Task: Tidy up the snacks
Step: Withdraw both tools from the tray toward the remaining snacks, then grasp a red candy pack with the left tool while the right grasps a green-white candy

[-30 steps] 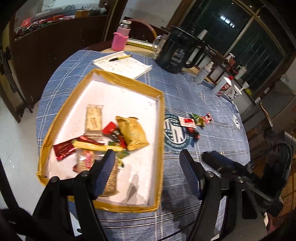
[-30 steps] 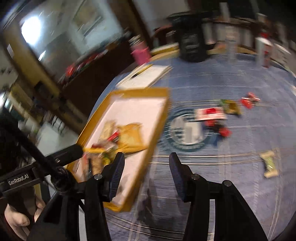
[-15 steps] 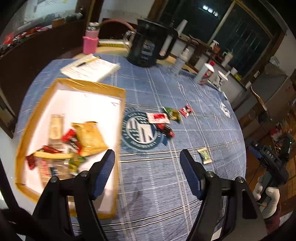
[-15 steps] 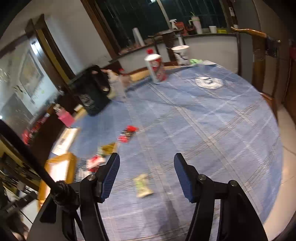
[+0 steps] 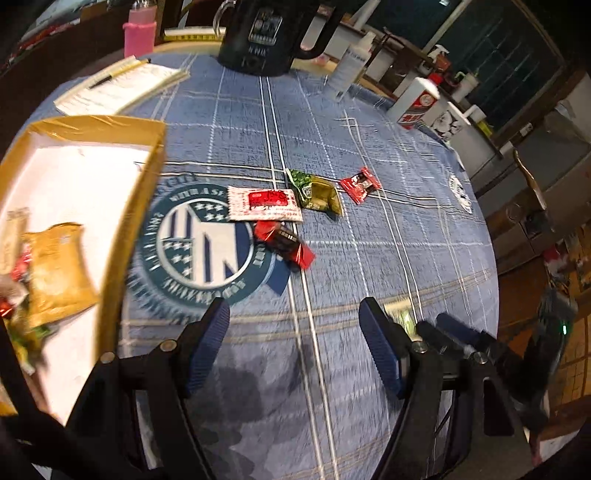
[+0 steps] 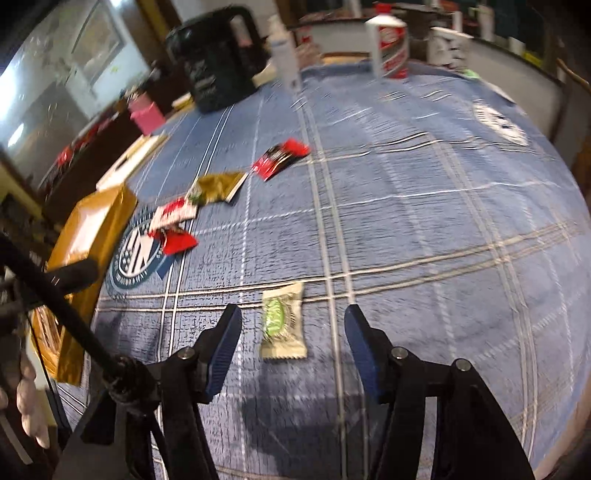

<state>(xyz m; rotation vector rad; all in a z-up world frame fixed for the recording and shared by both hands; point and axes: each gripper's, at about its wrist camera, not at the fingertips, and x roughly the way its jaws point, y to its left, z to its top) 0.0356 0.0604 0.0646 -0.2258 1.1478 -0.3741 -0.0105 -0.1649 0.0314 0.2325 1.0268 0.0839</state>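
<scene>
Right gripper: jaws spread wide, nothing held — positioned low over the blue plaid tablecloth.
Pale green snack packet: flat on the cloth, lying in the gap between the right gripper's blue pads, touching neither.
Left gripper: jaws apart, empty, above bare cloth near the round emblem.
Loose snacks, table centre: white-and-red packet at the emblem's edge; olive-green packet just beside it; red-and-black wrapper touching the white packet's near edge; second red wrapper slightly apart, to the right.
Gold-rimmed tray: left of the emblem — holds a gold pouch and further blurred wrappers.
Far edge of table: black kettle, paper pad with pen, pink bottle, white bottle.
</scene>
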